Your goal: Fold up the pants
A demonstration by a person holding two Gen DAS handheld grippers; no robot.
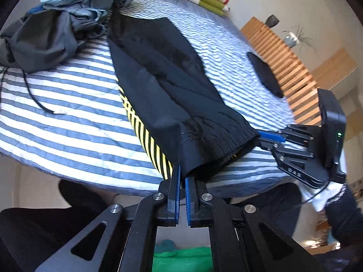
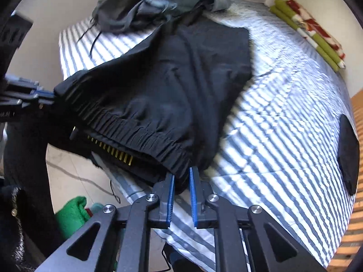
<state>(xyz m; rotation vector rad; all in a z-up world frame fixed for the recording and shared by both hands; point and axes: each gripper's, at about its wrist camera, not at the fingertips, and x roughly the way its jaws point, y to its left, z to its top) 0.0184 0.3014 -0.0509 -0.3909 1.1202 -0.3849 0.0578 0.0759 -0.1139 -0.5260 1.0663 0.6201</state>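
Observation:
Black pants (image 1: 163, 72) lie lengthwise on the blue-and-white striped bed (image 1: 68, 113), elastic waistband (image 2: 136, 136) nearest me and lifted a little off the cover. My left gripper (image 1: 182, 174) is shut on one waistband corner. It appears in the right wrist view at the left edge (image 2: 48, 95). My right gripper (image 2: 181, 175) is shut on the other corner, with fabric between its blue pads (image 2: 192, 181). The left wrist view has it at the right (image 1: 267, 138). A yellow-and-black striped cloth (image 1: 145, 133) shows under the pants.
A heap of grey and light blue clothes (image 1: 68, 18) sits at the far end, with a black cord (image 1: 34, 95) trailing from it. A folded green-and-red blanket (image 2: 313, 34) lies by the wall. A small black item (image 1: 265, 74) rests beside wooden slats (image 1: 292, 68). Green cloth (image 2: 72, 213) lies on the floor.

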